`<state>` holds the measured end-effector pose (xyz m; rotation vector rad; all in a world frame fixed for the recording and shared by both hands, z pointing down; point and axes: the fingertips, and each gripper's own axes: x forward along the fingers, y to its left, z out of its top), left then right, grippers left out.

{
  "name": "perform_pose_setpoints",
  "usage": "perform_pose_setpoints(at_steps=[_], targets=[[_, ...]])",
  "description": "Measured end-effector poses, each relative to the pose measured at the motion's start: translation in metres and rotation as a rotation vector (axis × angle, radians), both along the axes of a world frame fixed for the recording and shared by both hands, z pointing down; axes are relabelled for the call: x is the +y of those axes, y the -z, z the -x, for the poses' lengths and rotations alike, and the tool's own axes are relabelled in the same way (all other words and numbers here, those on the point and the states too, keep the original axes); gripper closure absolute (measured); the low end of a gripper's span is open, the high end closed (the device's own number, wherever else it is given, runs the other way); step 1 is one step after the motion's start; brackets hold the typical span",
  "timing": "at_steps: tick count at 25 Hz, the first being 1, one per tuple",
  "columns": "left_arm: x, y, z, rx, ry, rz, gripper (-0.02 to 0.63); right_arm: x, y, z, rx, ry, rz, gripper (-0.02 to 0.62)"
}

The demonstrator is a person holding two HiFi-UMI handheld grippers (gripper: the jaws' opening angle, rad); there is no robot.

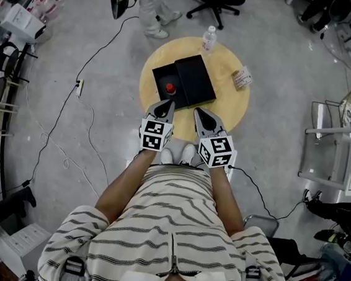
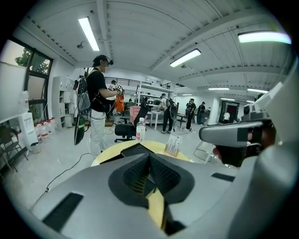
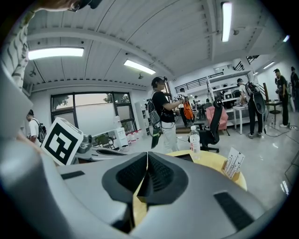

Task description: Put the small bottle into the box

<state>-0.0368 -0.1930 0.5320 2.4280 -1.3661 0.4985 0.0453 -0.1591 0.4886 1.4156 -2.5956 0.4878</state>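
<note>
A black box (image 1: pixel 159 74) stands open on the round yellow table (image 1: pixel 229 105), its black lid (image 1: pixel 195 79) lying against its right side. Inside the box sits a small red-topped thing (image 1: pixel 169 89), apparently the small bottle; it is too small to make out further. My left gripper (image 1: pixel 165 105) hovers at the table's near edge just short of the box, jaws shut with nothing between them (image 2: pixel 149 158). My right gripper (image 1: pixel 201 113) is beside it, near the lid's front corner, also shut and empty (image 3: pixel 147 158).
A clear water bottle (image 1: pixel 208 39) stands at the table's far edge. A small card holder (image 1: pixel 242 78) sits at the table's right. Past the table are an office chair (image 1: pixel 215 0) and a standing person (image 2: pixel 96 109). A cable (image 1: pixel 89 71) runs over the floor on the left.
</note>
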Motion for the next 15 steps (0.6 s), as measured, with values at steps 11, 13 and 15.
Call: perform_pose_setpoints(at_steps=[11,13,15], targets=[[0.009,0.02,0.005,-0.018,-0.015,-0.08,0.583,-0.004,0.002,0.008,0.007,0.01,-0.009,0.575],[0.01,0.022,0.005,-0.017,-0.015,-0.088,0.583,-0.004,0.001,0.008,0.01,0.012,-0.01,0.575],[0.011,0.022,0.006,-0.019,-0.016,-0.1,0.583,-0.004,0.001,0.008,0.012,0.01,-0.01,0.575]])
